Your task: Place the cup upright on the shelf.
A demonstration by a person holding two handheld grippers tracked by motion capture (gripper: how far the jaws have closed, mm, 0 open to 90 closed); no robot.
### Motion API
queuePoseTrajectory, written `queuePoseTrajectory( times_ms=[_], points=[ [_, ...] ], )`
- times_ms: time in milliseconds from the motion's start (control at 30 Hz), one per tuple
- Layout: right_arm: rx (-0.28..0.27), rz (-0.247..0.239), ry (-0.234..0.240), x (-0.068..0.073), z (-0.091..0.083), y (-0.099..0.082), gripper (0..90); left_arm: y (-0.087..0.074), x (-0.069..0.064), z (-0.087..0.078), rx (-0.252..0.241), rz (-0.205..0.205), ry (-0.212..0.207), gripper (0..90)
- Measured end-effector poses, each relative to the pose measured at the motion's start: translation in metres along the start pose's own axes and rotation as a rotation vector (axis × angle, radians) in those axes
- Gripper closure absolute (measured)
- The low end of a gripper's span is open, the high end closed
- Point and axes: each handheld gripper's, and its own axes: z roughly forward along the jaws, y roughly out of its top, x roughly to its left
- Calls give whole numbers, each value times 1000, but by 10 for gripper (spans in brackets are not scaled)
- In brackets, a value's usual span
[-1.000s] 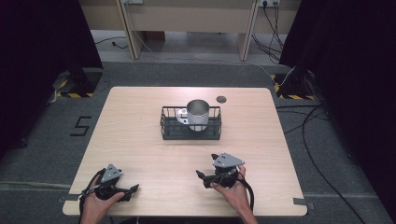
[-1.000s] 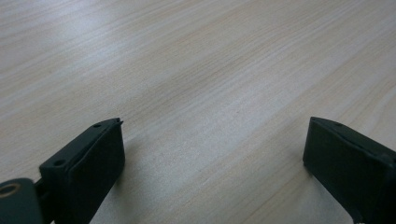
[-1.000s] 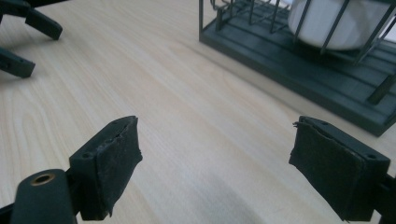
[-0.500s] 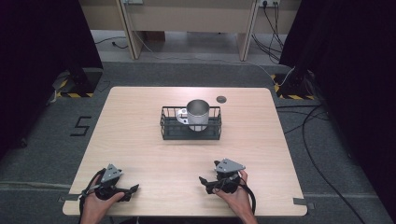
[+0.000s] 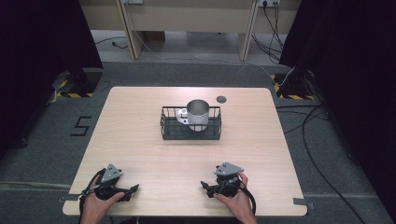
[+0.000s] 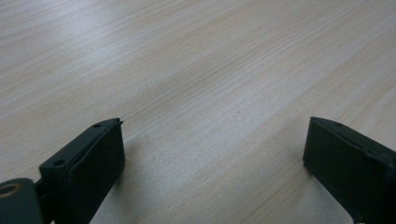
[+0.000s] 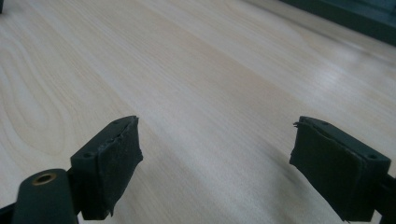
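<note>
Two hands rest low at the near edge of the tabletop (image 5: 140, 140), each holding a gripper.
The left gripper (image 5: 133, 189) at 7 o'clock and the right gripper (image 5: 205, 185) at 5 o'clock have jaws spread apart, empty; a metal cup (image 5: 198, 114) stands in the wire basket (image 5: 191, 134) at center.

Right gripper drawing back toward the bottom edge

In the high view the right gripper (image 5: 208, 186) and the hand (image 5: 236, 198) holding it are sliding down the frame, from the lower middle right toward the bottom edge, nearing the table's (image 5: 140, 140) near rim. Its grey plate is ending up slightly left of and lower than where it was a second ago.
</note>
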Motion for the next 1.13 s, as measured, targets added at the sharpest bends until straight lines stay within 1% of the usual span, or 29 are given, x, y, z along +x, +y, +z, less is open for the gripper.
queuePoseTrajectory(
  times_ms=[33,100,200,333,400,433,467,1133],
  points=[
    [14,2,-2,0,0,0,153,0,0,0,1,2,0,47],
    [58,-3,-7,1,2,-1,152,0,0,0,1,2,0,47],
    [72,-23,-18,3,1,-2,148,0,0,0,0,1,0,47],
    [76,-23,-26,3,1,-2,127,0,0,0,1,2,0,47],
    [85,-16,-35,3,2,-2,71,0,0,0,1,2,0,47],
    [94,-17,-39,3,3,-2,24,0,0,0,1,2,0,47],
    [108,-14,-35,3,4,-2,3,0,0,0,1,2,0,47],
    [107,-16,-34,2,4,-2,3,0,0,0,1,2,0,47]
  ],
)
